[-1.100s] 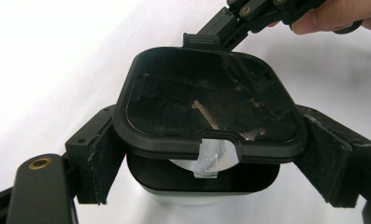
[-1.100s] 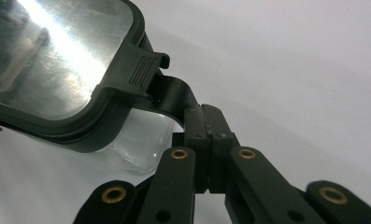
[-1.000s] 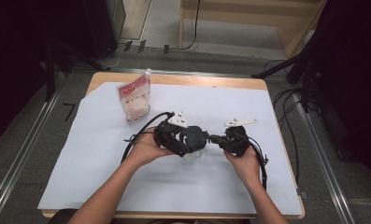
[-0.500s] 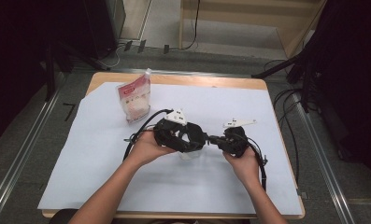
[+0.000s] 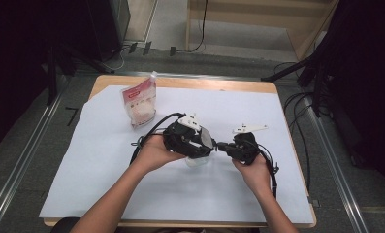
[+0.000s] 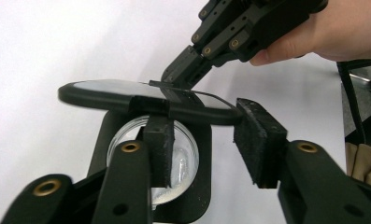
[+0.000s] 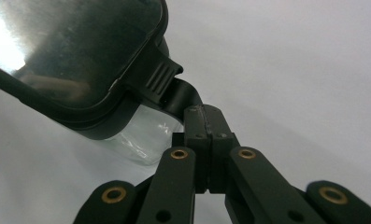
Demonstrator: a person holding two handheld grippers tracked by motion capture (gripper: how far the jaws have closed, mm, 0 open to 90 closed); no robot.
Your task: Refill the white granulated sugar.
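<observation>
A small clear container (image 6: 174, 163) with a black hinged lid (image 6: 141, 95) sits on the white-covered worktop (image 5: 107, 194), between the two grippers. The left gripper (image 6: 206, 140) has its jaws spread wide around the container. The right gripper (image 7: 206, 140) is clenched on the lid's tab (image 7: 185, 100). The container looks light, rigid and smooth, likely slippery; the ribbed tab seems the surest hold
</observation>
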